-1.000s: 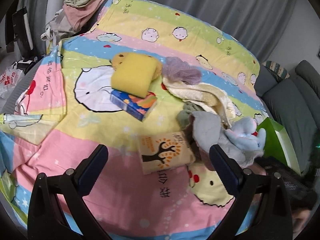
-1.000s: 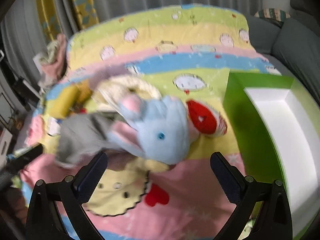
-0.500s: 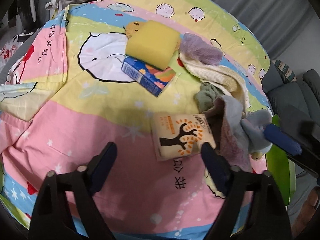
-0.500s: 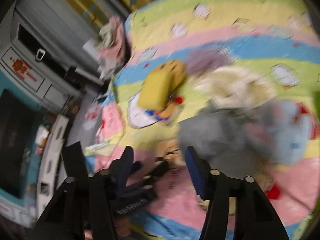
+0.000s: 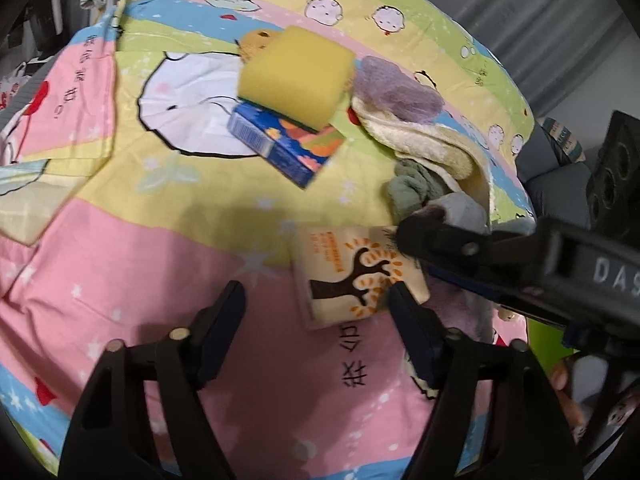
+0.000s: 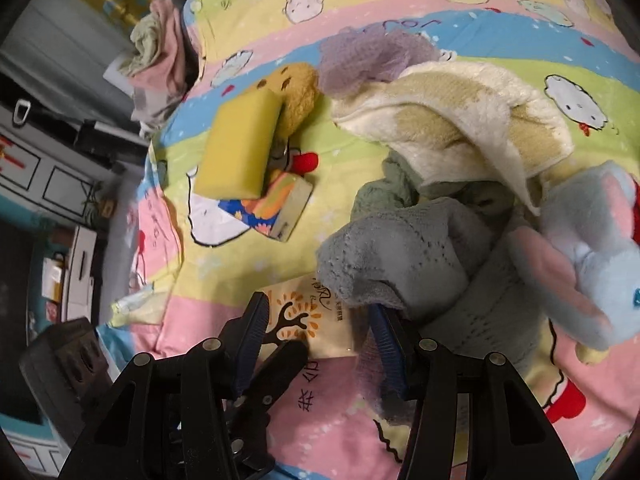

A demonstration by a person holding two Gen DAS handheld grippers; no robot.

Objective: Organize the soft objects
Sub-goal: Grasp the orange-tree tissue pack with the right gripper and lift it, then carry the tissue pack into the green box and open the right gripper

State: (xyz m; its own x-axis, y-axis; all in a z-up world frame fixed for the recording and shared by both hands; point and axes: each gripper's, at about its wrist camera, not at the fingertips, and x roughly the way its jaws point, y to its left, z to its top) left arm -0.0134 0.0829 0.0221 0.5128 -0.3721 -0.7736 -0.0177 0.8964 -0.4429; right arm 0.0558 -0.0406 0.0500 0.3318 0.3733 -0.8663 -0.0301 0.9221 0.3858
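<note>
A cream tissue pack (image 5: 352, 276) printed with a brown tree lies on the pink stripe of the cartoon bedsheet (image 5: 160, 280). My left gripper (image 5: 316, 312) hangs just short of it with its jaws closing; the right fingertip touches the pack's near corner and the other pad is clear of it. My right gripper (image 6: 318, 324) straddles the tissue pack (image 6: 316, 320), part open, with a gap at its right pad. A grey knit cloth (image 6: 400, 248) drapes beside that finger. A blue elephant plush (image 6: 592, 256) lies to the right.
A yellow sponge (image 5: 296, 72) rests on a blue box (image 5: 284, 148) beside a brown plush (image 6: 296, 92). A purple puff (image 5: 396, 88), cream towel (image 5: 432, 144) and green cloth (image 5: 416, 188) crowd the right. A green bin (image 5: 548, 336) stands at the bed's right edge. Clothes (image 6: 160, 52) are piled far left.
My right gripper swung left from the elephant plush to the tissue pack and narrowed its jaws. My left gripper sank toward the pack with its jaws narrowing.
</note>
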